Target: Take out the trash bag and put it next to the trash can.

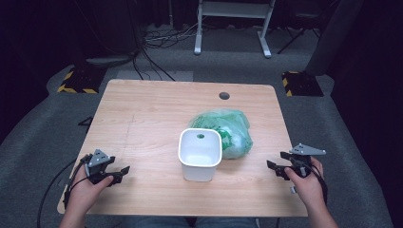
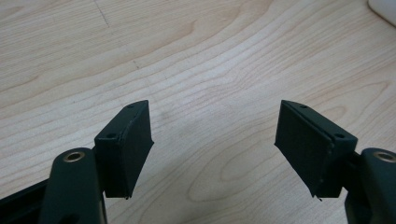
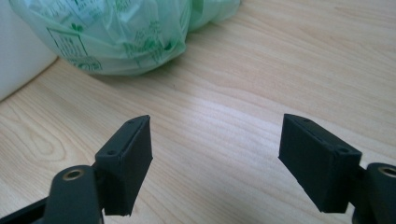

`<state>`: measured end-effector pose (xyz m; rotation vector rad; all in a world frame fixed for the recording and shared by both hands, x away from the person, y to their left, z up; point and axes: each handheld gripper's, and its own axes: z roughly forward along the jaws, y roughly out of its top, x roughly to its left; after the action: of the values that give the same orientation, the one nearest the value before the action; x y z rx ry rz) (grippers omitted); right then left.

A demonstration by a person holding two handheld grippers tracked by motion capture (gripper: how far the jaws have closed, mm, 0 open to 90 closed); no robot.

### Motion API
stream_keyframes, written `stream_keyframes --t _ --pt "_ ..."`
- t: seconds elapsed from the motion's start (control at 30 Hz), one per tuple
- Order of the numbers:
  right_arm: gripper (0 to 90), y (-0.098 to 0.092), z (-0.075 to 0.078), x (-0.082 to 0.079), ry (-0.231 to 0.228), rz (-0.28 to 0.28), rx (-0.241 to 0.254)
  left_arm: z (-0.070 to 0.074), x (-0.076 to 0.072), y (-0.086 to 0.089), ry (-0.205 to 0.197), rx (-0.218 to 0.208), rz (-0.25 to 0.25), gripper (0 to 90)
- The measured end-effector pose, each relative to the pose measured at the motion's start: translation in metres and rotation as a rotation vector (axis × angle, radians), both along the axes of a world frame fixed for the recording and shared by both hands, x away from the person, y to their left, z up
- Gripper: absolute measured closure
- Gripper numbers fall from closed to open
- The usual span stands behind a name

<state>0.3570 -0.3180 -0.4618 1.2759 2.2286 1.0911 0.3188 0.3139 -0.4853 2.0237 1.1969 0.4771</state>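
1. Both hands rested at the near edge of the table [image 1: 142, 102], each holding a gripper low over the wood.
2. Left gripper [image 1: 124, 170] stood released: in the left gripper view its jaws were spread wide over bare wood with nothing between them. A corner of the white tub [image 2: 384, 9] showed far off at the upper right of that view.
3. Right gripper [image 1: 272, 168] was likewise released, jaws wide apart and empty, as the right gripper view showed.
4. The white tub [image 1: 200, 153] stood upright, mouth up, at the table's middle, between the two grippers. The green plastic bag [image 1: 227, 130] lay touching the tub's far right side.
5. Governing relation: the bag [image 3: 112, 35] lay ahead and to the left of the right gripper, closer to it than to the left gripper, with open wood between.
6. Judged clearances: the right hand sat close to the table's right edge; a free approach ran inward toward the bag. Bare table separated the left gripper from the tub.
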Motion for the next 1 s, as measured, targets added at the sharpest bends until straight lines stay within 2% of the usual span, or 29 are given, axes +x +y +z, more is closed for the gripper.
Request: stream_keyframes --t 0.1,0.5,0.7,0.87,1.0 --pt "25.3 -0.001 -0.005 -0.003 0.007 0.001 -0.009 -0.001 0.000 0.000 -0.004 0.007 0.000 27.1" --pt "24.2 0.003 -0.026 -0.011 0.009 0.003 -0.038 -0.005 0.001 -0.001 0.032 0.030 -0.021 25.0" --pt "23.5 0.005 -0.032 -0.014 0.006 0.006 -0.066 -0.005 0.001 -0.001 0.029 0.044 -0.005 23.9" --pt "22.6 0.008 -0.038 -0.016 0.010 0.011 -0.085 -0.010 0.001 -0.001 0.068 0.061 -0.007 21.9" --pt "21.2 0.010 -0.041 -0.017 0.006 0.009 -0.080 -0.014 0.002 -0.002 0.081 0.071 -0.013 20.3"
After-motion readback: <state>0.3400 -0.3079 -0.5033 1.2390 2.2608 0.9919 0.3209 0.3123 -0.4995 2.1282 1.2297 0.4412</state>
